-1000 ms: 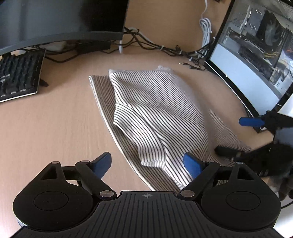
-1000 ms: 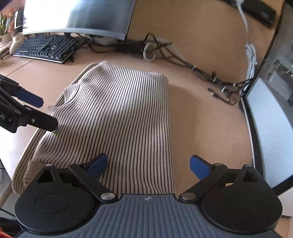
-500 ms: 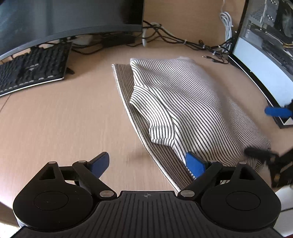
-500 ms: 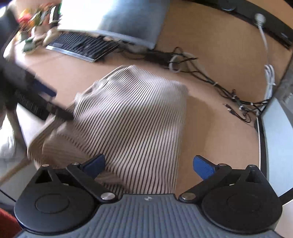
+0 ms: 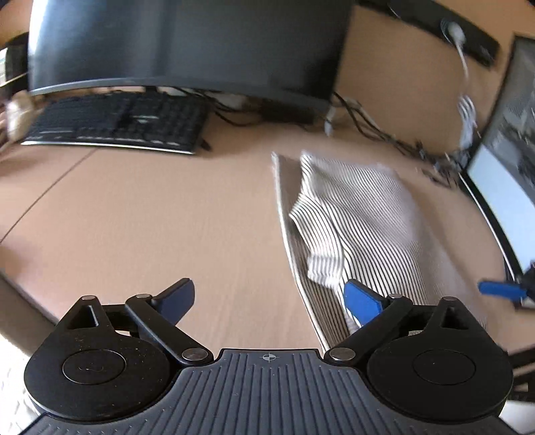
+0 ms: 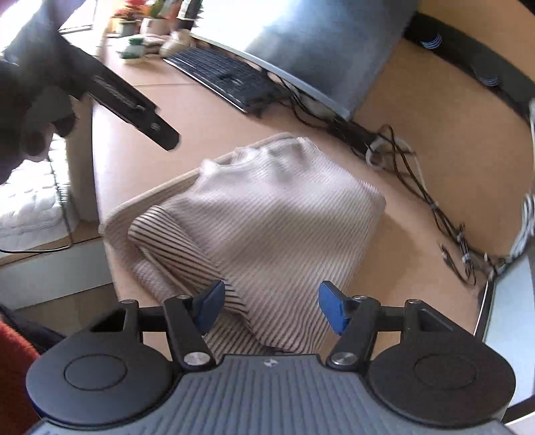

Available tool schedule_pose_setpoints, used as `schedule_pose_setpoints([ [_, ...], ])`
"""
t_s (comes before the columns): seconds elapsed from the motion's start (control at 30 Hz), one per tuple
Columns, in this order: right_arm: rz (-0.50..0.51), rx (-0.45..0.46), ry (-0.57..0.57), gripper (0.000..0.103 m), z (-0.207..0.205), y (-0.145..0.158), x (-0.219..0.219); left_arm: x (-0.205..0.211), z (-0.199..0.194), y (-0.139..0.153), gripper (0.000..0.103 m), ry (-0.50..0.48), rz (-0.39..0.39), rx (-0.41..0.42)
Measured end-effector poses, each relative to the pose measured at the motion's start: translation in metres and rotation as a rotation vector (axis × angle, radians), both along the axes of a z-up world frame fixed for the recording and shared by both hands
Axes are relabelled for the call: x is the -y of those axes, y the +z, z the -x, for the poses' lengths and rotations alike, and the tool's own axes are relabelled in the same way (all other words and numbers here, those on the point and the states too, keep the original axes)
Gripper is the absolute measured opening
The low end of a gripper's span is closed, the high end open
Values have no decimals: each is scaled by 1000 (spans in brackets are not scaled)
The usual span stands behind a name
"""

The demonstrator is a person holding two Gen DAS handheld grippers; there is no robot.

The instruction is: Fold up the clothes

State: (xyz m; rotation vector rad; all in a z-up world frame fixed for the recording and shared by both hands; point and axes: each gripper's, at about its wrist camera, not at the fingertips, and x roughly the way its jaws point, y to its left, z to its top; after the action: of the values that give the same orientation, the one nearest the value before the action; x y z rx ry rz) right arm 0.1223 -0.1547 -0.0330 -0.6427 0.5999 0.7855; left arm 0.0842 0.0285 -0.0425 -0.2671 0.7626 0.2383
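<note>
A striped beige garment (image 5: 361, 227) lies folded on the wooden desk (image 5: 150, 217), with a sleeve laid over its body. It also shows in the right wrist view (image 6: 267, 221). My left gripper (image 5: 269, 301) is open and empty, raised above the desk, left of the garment's near edge. My right gripper (image 6: 267, 306) is open and empty, raised over the garment's near end. The left gripper's body (image 6: 133, 107) shows at the upper left of the right wrist view. One blue fingertip of the right gripper (image 5: 498, 289) shows at the right of the left wrist view.
A black keyboard (image 5: 117, 123) and a curved monitor (image 5: 187, 47) stand at the back left. Tangled cables (image 6: 401, 160) run along the back. A computer case (image 5: 501, 187) stands at the right. Small plants (image 6: 133, 20) sit far left. The desk's front edge (image 6: 100, 187) is near.
Both grippers have pulled back and risen away from the garment, still open. The left wrist view has swung left toward the keyboard. The garment lies still.
</note>
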Motion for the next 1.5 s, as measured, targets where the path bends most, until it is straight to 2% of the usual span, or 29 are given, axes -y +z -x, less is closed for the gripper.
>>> schedule_pose_setpoints([
  [0.1, 11, 21, 116, 75, 17, 4, -10, -2, 5, -3, 100, 72, 8, -29],
  [0.17, 22, 35, 186, 75, 27, 4, -17, 0, 8, -3, 100, 97, -2, -45],
  [0.23, 56, 47, 209, 75, 29, -8, -28, 1, 11, -2, 100, 114, -12, -53],
  [0.43, 63, 45, 195, 75, 24, -25, -43, 4, 21, 9, 103, 121, -43, -29],
  [0.6, 70, 31, 187, 75, 21, -35, -47, 5, 22, 11, 103, 120, -36, -16],
  [0.9, 48, 16, 165, 75, 23, -39, -44, 8, 19, 4, 103, 86, -16, -40],
  [1.07, 90, 52, 225, 76, 32, -42, -40, 8, 16, 1, 103, 52, -9, -51],
  [1.17, 74, 47, 191, 73, 27, -43, -40, 8, 14, 0, 103, 43, -2, -59],
  [1.23, 44, 1, 146, 69, 19, -42, -41, 9, 14, -1, 103, 36, -1, -64],
  [1.37, -110, -224, -7, 63, -17, -31, -29, 10, 17, 2, 103, -9, 2, -51],
  [1.43, -201, -348, -85, 63, -35, -28, -19, 12, 22, 4, 103, -64, 5, -30],
  [1.5, -249, -417, -122, 63, -46, -29, -12, 17, 28, 5, 103, -131, 6, -20],
])
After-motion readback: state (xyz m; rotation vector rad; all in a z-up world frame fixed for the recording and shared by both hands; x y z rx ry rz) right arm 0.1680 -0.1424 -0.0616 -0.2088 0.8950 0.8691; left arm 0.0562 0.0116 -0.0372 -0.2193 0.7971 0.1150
